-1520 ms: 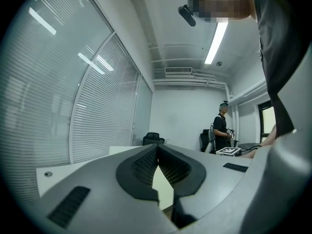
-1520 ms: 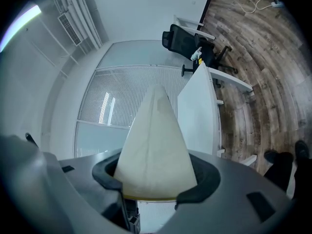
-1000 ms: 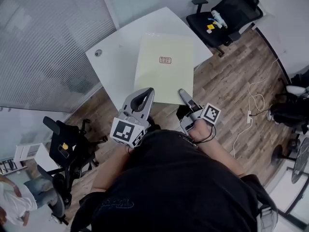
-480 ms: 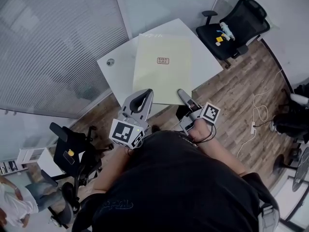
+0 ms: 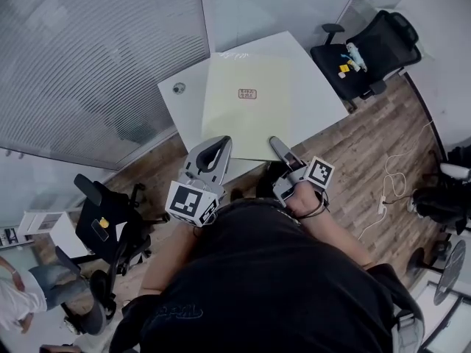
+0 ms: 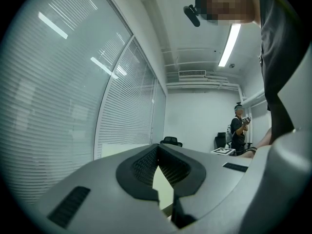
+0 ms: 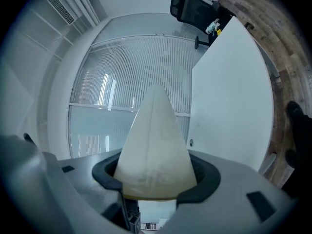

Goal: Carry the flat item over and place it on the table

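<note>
A flat pale yellow board [image 5: 250, 105] with a small label is held level over the white table [image 5: 324, 98], and both grippers clamp its near edge. My left gripper [image 5: 219, 144] grips the near left corner. In the left gripper view the board [image 6: 164, 191] shows only as a thin pale sliver between the dark pads. My right gripper [image 5: 274, 143] grips the near right corner. In the right gripper view the board [image 7: 155, 145] fills the gap between the jaws, with the table [image 7: 229, 96] to its right.
A black office chair [image 5: 368, 46] with small items on its seat stands beyond the table's right end. Another black chair [image 5: 103, 230] is at the left, near a person [image 5: 22, 304]. Slatted glass walls run along the left. Cables [image 5: 388, 197] lie on the wood floor.
Both grippers and the board have moved forward together. The board now reaches further over the white table, and the table sits closer in the head view.
</note>
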### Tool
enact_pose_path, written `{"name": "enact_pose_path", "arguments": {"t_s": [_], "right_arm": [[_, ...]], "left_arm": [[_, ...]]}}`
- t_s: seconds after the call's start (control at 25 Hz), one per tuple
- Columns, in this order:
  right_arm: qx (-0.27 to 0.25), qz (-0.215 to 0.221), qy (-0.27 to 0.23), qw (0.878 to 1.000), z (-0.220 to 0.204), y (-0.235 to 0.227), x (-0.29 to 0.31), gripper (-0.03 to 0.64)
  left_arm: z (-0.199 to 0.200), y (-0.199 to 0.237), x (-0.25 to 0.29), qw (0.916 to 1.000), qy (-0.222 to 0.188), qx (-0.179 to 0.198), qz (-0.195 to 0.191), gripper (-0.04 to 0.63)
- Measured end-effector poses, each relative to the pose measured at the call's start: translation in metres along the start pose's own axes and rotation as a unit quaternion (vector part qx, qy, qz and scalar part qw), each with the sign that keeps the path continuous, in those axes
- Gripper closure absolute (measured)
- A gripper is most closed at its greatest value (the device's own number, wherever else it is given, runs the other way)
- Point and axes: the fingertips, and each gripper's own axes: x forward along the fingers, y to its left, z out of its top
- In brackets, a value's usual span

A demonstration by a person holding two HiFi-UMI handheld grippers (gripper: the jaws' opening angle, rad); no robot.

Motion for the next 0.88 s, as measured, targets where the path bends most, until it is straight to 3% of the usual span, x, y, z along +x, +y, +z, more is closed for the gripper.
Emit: {"name": "enact_pose_path", "arguments": {"t_s": [0.88], "right_arm": [[-0.009,0.002,0.089,0.996,-0.009,-0.011,0.067,0.334]], "left_arm": [[-0.009,0.051,-0.016,0.9960,-0.001,-0.013,0.088,0.581]]}}
